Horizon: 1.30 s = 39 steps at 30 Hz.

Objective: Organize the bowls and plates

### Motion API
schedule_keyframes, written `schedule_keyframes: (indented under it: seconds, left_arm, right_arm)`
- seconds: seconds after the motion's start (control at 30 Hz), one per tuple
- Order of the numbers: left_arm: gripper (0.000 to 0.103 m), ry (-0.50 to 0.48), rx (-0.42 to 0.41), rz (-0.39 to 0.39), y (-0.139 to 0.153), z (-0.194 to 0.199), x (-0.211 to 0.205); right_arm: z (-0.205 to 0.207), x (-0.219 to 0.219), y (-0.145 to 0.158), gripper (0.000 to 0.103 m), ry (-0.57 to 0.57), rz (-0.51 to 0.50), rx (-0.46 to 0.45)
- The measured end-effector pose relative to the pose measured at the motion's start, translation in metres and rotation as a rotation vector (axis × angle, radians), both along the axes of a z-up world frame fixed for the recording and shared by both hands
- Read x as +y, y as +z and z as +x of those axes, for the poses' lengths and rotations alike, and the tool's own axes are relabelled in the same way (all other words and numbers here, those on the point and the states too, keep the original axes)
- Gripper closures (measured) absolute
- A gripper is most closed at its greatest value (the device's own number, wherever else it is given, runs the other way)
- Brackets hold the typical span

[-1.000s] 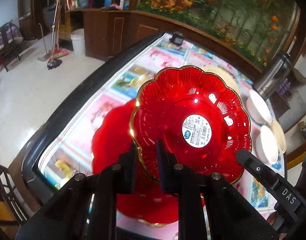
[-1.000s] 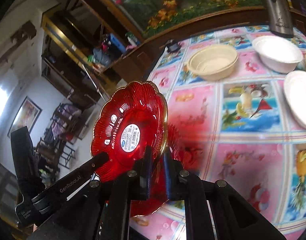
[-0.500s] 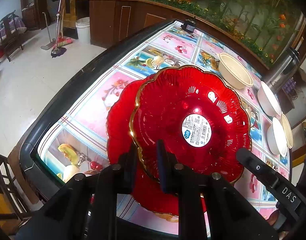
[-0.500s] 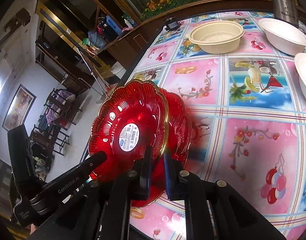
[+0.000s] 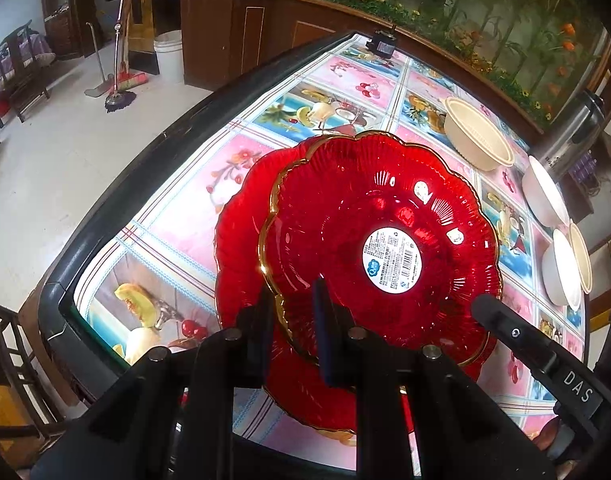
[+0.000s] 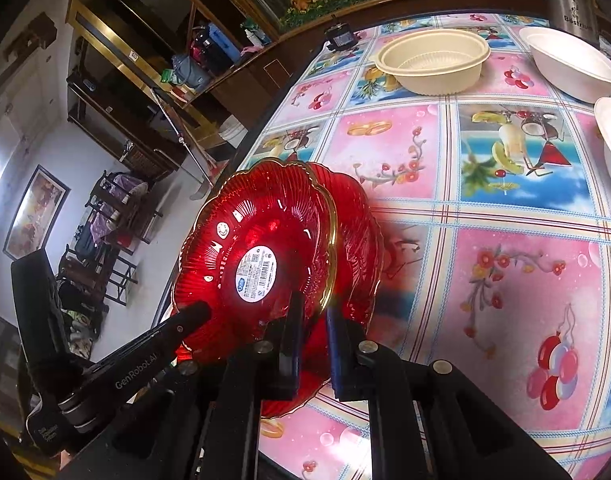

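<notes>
Nearest the cameras, the left gripper (image 5: 291,312) pinches the gold-trimmed rim of the upper red scalloped plate (image 5: 385,240), and the right gripper (image 6: 311,320) pinches the same rim at a neighbouring spot; both pairs of fingers are pressed nearly together on that thin edge. The plate hangs tilted, sticker side facing the cameras, directly over the lower red plate (image 5: 241,224), which rests on the fruit-print tablecloth (image 6: 485,280) near the table's dark front edge. Whether the two plates already touch I cannot tell. The step looks like nesting one on the other, so it would go best with both hands sinking evenly, the upper plate levelled until its scallops sit square over the lower rim, and the grip let go only once the weight is carried. Uneven release could let it slide toward the table edge. Beyond the red plates sit a cream ribbed bowl (image 6: 433,62) and white bowls (image 6: 569,60), well apart.
</notes>
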<state>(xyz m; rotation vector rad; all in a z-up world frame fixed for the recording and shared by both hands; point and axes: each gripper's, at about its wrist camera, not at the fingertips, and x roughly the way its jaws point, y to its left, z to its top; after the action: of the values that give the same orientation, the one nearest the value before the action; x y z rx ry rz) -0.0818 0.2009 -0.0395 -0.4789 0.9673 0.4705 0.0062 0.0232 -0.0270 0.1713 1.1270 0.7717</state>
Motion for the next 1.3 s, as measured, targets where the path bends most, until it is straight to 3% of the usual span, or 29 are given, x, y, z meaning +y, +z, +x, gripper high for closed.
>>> schedule_keyframes:
  seconds: [0.6,1.1,1.2,1.3]
  left_arm:
    - [0.087,0.009,0.018,0.0,-0.0049,0.0023,0.0021]
    - [0.085,0.028,0.017,-0.056,-0.002,-0.0006,0.0063]
    - [0.083,0.028,0.01,-0.057,0.0014,-0.0023,0.0055]
    - [0.076,0.024,0.001,-0.06,0.0041,-0.0039,0.0044]
  right_arm:
    - [0.001,0.0076,-0.0038,0.089,0.013,-0.011,0.012]
    - [0.003,0.0039,-0.0029,0.083,0.001,0.011,0.038]
    - [0.0019,0.0022,-0.0007,0.078,0.0,0.021,0.04]
    - [0.0001,0.0009,0.0037,0.066,0.001,0.033,0.037]
